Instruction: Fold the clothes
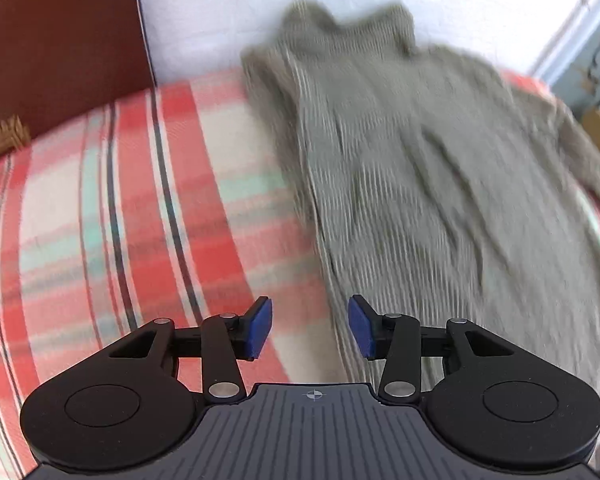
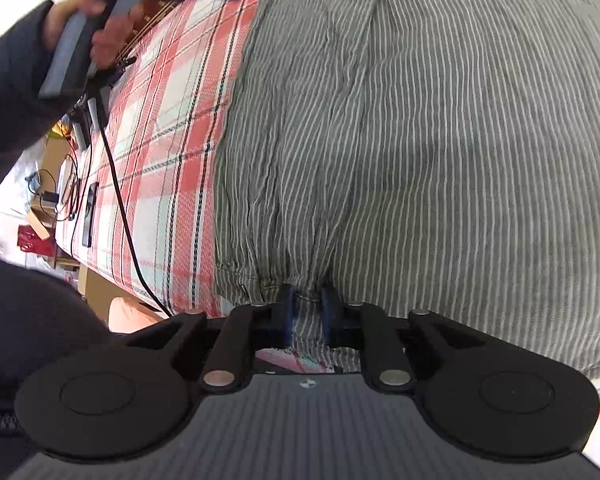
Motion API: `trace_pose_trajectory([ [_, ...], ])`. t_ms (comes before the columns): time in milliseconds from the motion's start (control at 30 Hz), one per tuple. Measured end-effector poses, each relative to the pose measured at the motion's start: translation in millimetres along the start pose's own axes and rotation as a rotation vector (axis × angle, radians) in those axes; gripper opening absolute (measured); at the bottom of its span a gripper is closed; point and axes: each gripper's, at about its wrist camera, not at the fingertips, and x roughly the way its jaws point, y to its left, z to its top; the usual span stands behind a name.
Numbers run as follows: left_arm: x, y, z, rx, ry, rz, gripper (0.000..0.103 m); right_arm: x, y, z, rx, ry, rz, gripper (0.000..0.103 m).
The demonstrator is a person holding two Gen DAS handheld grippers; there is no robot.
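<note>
Striped crinkled shirt (image 2: 400, 120) hem pinched in right hand-held gripper (image 2: 307, 312)

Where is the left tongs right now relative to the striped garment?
In the left wrist view, the left tongs hang open above the plaid blanket, at the left edge of the grey striped garment, gripping nothing.

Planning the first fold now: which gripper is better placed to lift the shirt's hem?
Right. The right gripper is already shut on the shirt hem; the left gripper is open, holding nothing, beside the shirt's edge.

A home bedroom: plaid bedspread (image 1: 120, 208), wooden headboard (image 1: 60, 32).
</note>
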Motion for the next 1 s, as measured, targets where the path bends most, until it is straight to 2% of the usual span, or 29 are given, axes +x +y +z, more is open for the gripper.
trace_pose_trajectory([
  [100,2,2,30,0.008,-0.064,0.013,0.059,-24,-6,13,0.041,-0.093,0.037,0.026],
  [167,13,4,55,-0.003,-0.080,0.017,0.059,-38,-12,23,0.065,-0.149,0.053,0.028],
  [333,51,5,96,-0.048,-0.083,0.038,0.059,-40,-15,52,0.027,-0.170,0.011,0.028],
  [433,71,6,113,-0.065,-0.064,0.049,0.058,-34,-18,61,0.021,-0.161,0.017,0.028],
  [467,76,7,117,-0.073,-0.060,0.034,0.055,-31,-19,63,0.023,-0.157,0.021,0.028],
  [500,81,9,120,-0.084,-0.054,0.013,0.013,-28,-19,64,0.027,-0.153,0.025,0.028],
  [533,85,14,122,-0.106,-0.044,-0.040,0.000,-25,-18,66,0.033,-0.149,0.028,0.028],
  [633,89,31,120,-0.197,-0.089,-0.212,0.000,-22,-22,69,0.049,-0.155,0.043,0.028],
  [667,91,37,118,-0.227,-0.099,-0.245,0.000,-22,-24,69,0.055,-0.159,0.049,0.028],
  [833,111,50,104,-0.234,-0.082,-0.198,0.000,-21,-30,91,0.057,-0.201,0.053,0.028],
  [933,118,57,99,-0.259,-0.091,-0.215,0.000,-17,-30,113,0.027,-0.231,0.046,0.028],
  [1000,120,58,101,-0.261,-0.101,-0.217,0.006,-15,-29,129,0.003,-0.250,0.038,0.029],
])
